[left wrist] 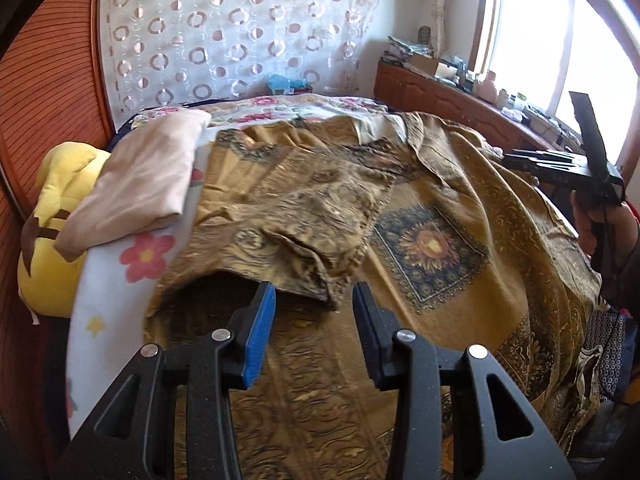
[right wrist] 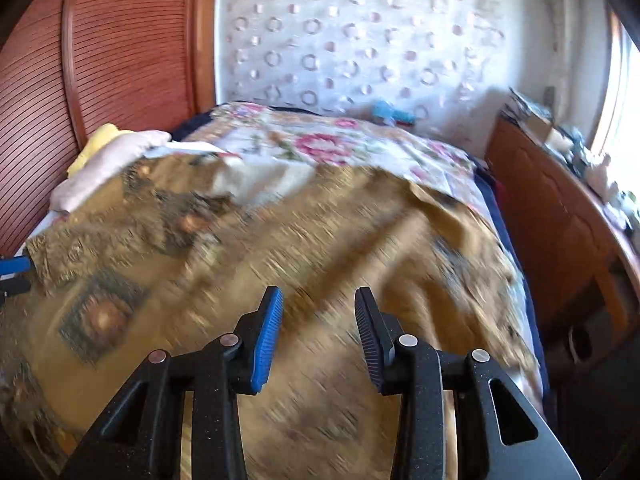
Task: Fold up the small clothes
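The patterned garment [left wrist: 304,208] lies crumpled on the gold bedspread [left wrist: 500,280], long axis running from my gaping left claw [left wrist: 314,328] toward the headboard. Right claw [right wrist: 318,336] gapes, empty. A folded beige cloth [left wrist: 144,184] lies left.

I see a yellow plush toy [left wrist: 52,240] left of the floral bedsheet [left wrist: 280,106]. A folded beige pillowcase [left wrist: 140,184] lies on the sheet's left edge; a wooden cabinet [left wrist: 440,100] stands to its right.

Pillow [left wrist: 140,184] and plush [left wrist: 52,240] crowd bed's left edge.

Left claw [left wrist: 314,306] and right claw [right wrist: 319,312] both gape apart, gripping nothing.
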Demonstrator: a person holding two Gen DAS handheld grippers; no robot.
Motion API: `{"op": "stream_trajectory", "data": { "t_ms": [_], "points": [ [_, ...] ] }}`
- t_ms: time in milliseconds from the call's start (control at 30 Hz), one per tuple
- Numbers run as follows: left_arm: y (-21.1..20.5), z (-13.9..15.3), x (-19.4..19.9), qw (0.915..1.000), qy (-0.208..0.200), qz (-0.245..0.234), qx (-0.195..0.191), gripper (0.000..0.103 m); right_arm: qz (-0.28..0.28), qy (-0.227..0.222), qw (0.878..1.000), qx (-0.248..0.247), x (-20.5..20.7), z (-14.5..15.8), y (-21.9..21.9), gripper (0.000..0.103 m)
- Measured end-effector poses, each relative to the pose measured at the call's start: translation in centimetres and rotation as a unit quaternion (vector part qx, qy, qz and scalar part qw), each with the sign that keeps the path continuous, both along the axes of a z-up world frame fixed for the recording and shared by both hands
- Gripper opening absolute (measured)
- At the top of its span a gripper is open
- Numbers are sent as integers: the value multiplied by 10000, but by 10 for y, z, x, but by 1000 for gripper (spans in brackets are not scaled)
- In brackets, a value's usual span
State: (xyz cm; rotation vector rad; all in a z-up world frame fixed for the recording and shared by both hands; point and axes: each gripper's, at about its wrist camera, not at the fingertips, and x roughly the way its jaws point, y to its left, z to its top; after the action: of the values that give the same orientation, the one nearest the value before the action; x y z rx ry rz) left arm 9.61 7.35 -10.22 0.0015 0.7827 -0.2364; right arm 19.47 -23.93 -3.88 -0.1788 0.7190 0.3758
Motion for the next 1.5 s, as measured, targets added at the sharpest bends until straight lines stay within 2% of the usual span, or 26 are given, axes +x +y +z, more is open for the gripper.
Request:
{"op": "stream_trajectory", "data": {
  "t_ms": [133,267,300,367,533,600,800,900,1033,1133,1200,1233,1433,1500],
  "points": [
    [0,-7,1,9996,139,-27,-224,41,-253,246,9991,243,-23,-15,-34,39],
    [2,-12,3,9993,199,55,-326,41,-457,279,9980,337,-49,-21,-52,40],
    [1,-13,4,9992,195,80,-337,41,-447,338,9979,320,-52,-22,-51,42],
    [3,-15,8,9988,227,132,-413,41,-376,424,9979,323,-61,-24,-51,54],
    [7,-18,15,9967,415,217,-664,41,-460,502,9976,113,-64,-30,-52,55],
    [6,-17,14,9968,391,205,-659,38,-483,486,9976,54,-64,-27,-49,55],
    [1,-17,14,9972,417,136,-611,11,-432,564,9974,135,-56,-22,-44,55],
    [-1,-15,11,9969,412,79,-660,6,-438,548,9975,94,-50,-24,-41,55],
    [-7,-7,-1,9970,375,-10,-680,6,-439,555,9974,120,-47,-26,-41,55],
    [-16,-4,-8,9987,385,-11,-341,7,-436,553,9975,111,-47,-26,-42,56],
    [-19,-4,-12,9992,377,-59,-138,14,-438,552,9975,109,-47,-26,-42,55],
    [-20,-3,-14,9991,371,-121,-136,22,-438,552,9975,108,-47,-26,-42,55],
    [-23,16,-24,9998,-64,-162,-71,35,-438,552,9975,110,-47,-26,-41,56],
    [-26,19,-17,9997,-90,-222,-5,36,-438,552,9975,111,-47,-26,-41,56]
  ]
}}
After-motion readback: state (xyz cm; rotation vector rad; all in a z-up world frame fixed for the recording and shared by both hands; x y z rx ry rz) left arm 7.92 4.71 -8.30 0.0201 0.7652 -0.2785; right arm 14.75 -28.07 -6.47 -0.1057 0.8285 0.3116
